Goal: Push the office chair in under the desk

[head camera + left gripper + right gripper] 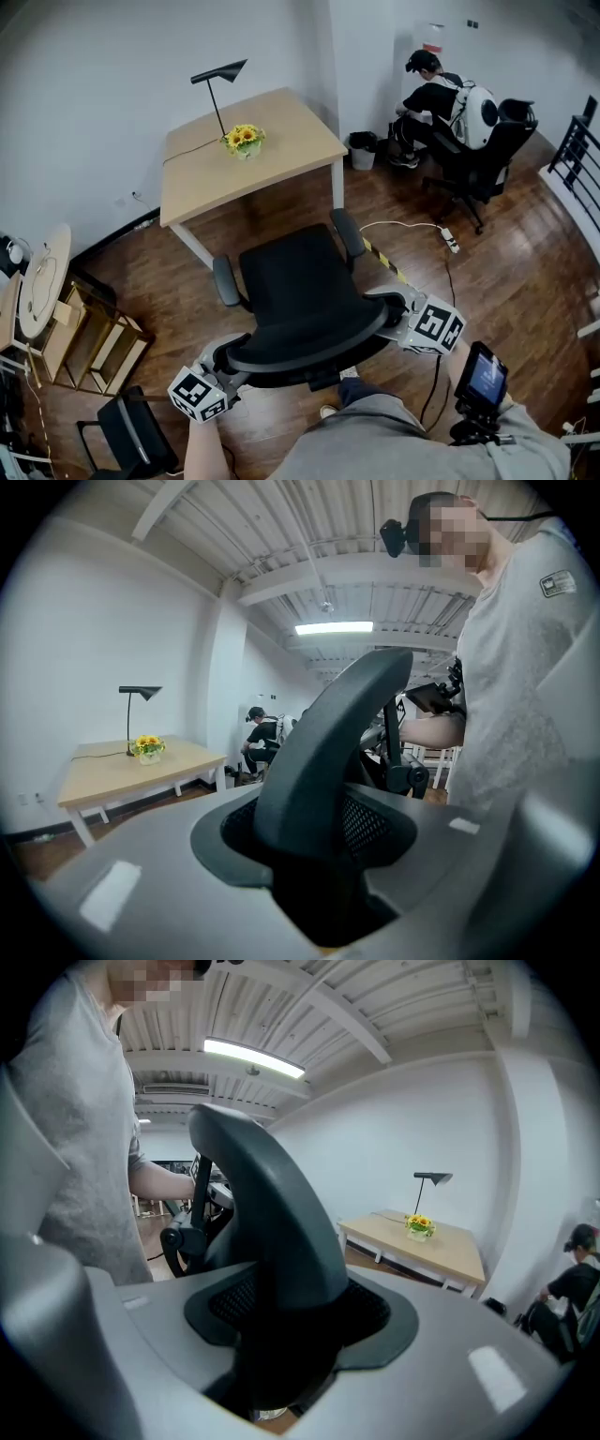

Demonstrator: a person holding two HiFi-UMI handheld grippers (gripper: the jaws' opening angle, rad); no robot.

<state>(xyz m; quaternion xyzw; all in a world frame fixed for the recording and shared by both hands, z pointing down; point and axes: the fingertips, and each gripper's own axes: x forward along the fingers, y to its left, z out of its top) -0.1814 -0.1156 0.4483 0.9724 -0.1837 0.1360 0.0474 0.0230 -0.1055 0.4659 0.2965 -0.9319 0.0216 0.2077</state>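
A black office chair [295, 281] stands on the wood floor just in front of the light wooden desk [281, 131], its seat facing the desk and outside the desk's edge. My left gripper [228, 362] clamps the left end of the curved backrest [300, 354]; my right gripper [391, 314] clamps its right end. In the left gripper view the backrest rim [328, 752] fills the gap between the grey jaws of the left gripper [319, 878]. The right gripper view shows the same rim [267, 1222] wedged in the right gripper [277, 1358].
On the desk stand a black lamp [220, 75] and a pot of yellow flowers [244, 141]. A person [436, 98] sits at the back right by another black chair [487, 155] and a bin [362, 150]. A cable and power strip [448, 240] lie right of the chair. Wooden shelving [84, 328] stands left.
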